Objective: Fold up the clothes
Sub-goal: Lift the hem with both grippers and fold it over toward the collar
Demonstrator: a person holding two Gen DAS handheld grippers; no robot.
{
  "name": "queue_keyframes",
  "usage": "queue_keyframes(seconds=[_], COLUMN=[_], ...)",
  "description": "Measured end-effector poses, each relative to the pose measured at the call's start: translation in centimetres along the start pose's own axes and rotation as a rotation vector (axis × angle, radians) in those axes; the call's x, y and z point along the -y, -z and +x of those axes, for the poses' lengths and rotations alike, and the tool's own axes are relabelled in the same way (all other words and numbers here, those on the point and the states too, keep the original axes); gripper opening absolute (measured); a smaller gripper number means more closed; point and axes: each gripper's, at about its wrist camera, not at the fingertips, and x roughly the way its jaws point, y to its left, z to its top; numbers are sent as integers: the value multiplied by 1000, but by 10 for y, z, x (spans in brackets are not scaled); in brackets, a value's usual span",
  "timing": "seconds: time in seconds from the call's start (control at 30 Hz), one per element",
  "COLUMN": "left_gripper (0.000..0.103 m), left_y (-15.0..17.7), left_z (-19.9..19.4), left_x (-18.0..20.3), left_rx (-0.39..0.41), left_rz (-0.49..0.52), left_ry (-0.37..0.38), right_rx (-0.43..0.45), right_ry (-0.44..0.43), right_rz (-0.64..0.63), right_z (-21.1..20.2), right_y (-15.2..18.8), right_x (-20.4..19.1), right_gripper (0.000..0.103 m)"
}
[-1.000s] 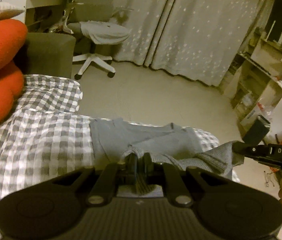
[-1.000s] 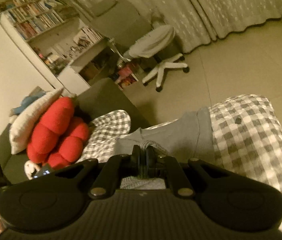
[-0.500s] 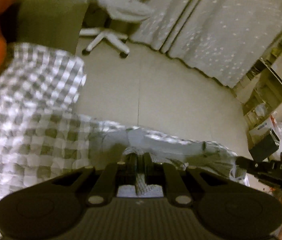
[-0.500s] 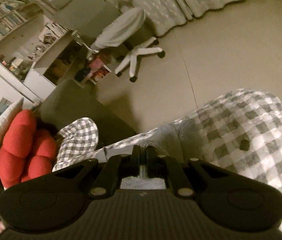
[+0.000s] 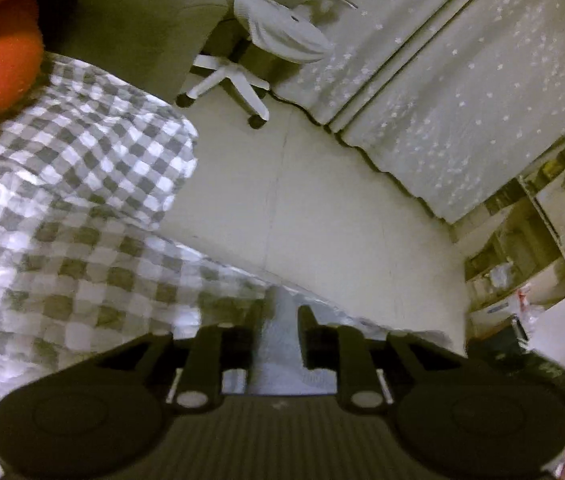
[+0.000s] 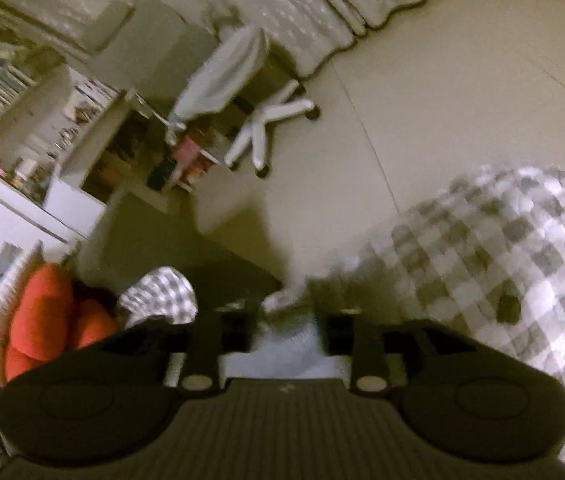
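A pale grey knitted garment, apparently just folded over on the near edge of the grey-and-white checked bedspread, is being released as the left gripper and right gripper open, with smoothing or a further fold judged next.

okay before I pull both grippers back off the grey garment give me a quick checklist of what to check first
1. Left gripper letting go: ok, its jaws are opening, though the grey garment lies between them.
2. Right gripper letting go: ok, its jaws are opening, with pale fabric in the gap.
3. Garment clear of the pads on both sides: cannot tell, the pictures are blurred.
4. Garment resting on the checked cover: ok, it lies on the cover under both grippers.
5. Fold lying flat and even: cannot tell, the gripper bodies hide most of it.
6. Nothing on the cover beside the garment to snag: ok, the red cushion sits well off to the side.
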Motion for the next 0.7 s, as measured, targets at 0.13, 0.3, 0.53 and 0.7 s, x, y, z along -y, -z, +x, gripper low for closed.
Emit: queue_keyframes(seconds=[0.13, 0.3, 0.53, 0.7], left_gripper=[19, 21, 33, 37], left_y=[10, 26, 51, 95], left_z=[-6, -21, -67, -101], left_x=[-6, -10, -5, -6], left_rx=[-2, -16, -4, -13], left_rz=[8, 25, 22, -27], left_ry=[-2, -15, -39, -30], right_rx=[24, 2, 5, -40], right_ry=[64, 105, 97, 57], right_rz=[-117, -212, -179, -76], right_z=[-3, -12, -53, -78], right_y=[9, 28, 47, 70], right_x=[-8, -9, -16, -12], right_gripper=[46, 46, 46, 46])
